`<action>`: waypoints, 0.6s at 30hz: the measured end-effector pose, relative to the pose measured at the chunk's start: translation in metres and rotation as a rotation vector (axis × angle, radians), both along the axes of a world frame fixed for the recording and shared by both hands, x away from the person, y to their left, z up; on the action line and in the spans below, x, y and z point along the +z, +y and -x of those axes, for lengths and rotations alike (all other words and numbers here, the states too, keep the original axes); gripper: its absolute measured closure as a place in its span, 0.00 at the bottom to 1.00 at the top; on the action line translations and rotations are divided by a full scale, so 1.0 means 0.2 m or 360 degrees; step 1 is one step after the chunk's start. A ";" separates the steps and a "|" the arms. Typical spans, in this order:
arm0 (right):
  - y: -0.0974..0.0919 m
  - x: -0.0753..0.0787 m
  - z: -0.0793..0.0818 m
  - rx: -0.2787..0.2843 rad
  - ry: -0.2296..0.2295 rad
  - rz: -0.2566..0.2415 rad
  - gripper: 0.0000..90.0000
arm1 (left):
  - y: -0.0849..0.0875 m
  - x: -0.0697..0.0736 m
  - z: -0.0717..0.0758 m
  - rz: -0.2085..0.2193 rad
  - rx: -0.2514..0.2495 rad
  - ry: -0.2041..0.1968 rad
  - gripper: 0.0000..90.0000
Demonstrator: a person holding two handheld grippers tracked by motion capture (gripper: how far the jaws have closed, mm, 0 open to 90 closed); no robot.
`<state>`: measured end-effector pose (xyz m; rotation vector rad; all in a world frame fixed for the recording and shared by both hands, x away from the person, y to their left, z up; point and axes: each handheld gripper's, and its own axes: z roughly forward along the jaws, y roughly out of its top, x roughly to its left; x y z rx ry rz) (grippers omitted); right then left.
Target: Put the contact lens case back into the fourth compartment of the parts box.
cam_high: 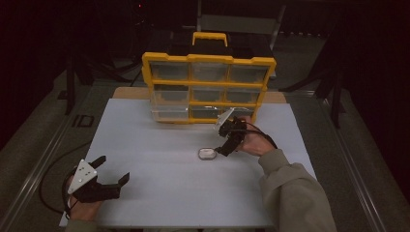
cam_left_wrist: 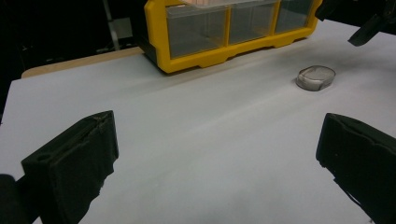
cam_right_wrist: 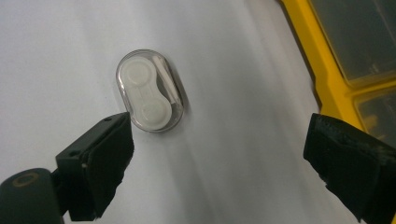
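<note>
A small clear oval case [cam_high: 207, 153] [cam_right_wrist: 150, 91] with a white two-cup insert lies on the white table [cam_high: 159, 159], also seen far right in the left gripper view [cam_left_wrist: 316, 77]. My right gripper [cam_high: 226, 145] [cam_right_wrist: 219, 163] hovers just above and beside it, jaws wide open, nothing between them; its left fingertip [cam_right_wrist: 100, 158] is close to the case's edge. My left gripper [cam_high: 110, 171] [cam_left_wrist: 219, 163] rests open near the front left of the table, empty. A yellow organizer [cam_high: 208, 87] with clear drawers stands upright behind.
The organizer's yellow frame [cam_right_wrist: 327, 79] [cam_left_wrist: 219, 51] is close to the right gripper's far jaw. A person's sleeve [cam_high: 295, 193] comes in at bottom right. A cable [cam_high: 53, 169] trails off the table's left edge. Dark floor surrounds the table.
</note>
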<state>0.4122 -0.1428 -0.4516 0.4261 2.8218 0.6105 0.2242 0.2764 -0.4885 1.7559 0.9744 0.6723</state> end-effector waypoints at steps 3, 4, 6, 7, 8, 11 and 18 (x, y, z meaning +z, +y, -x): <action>0.01 -0.02 0.00 0.0012 0.0013 -0.0006 0.09 | 0.00 0.00 0.00 -0.0004 0.0001 0.0004 0.00; 0.02 -0.02 0.00 0.0018 0.0020 0.0003 0.09 | 0.00 0.00 0.00 -0.0003 0.0000 0.0004 0.00; 0.03 -0.03 -0.01 0.0033 0.0034 0.0010 0.09 | 0.00 0.00 0.00 -0.0004 0.0000 0.0003 0.00; 0.04 -0.04 -0.01 0.0036 0.0041 0.0015 0.09 | 0.00 0.00 0.00 -0.0004 0.0000 0.0004 0.00; 0.04 -0.04 -0.01 0.0040 0.0039 0.0014 0.09 | 0.00 0.00 0.00 -0.0004 0.0001 0.0003 0.00; 0.05 -0.06 -0.01 0.0052 0.0057 0.0020 0.09 | 0.00 0.00 0.00 -0.0003 0.0000 0.0003 0.00; 0.08 -0.08 -0.01 0.0081 0.0084 0.0031 0.09 | 0.00 0.00 0.00 -0.0005 -0.0001 0.0003 0.00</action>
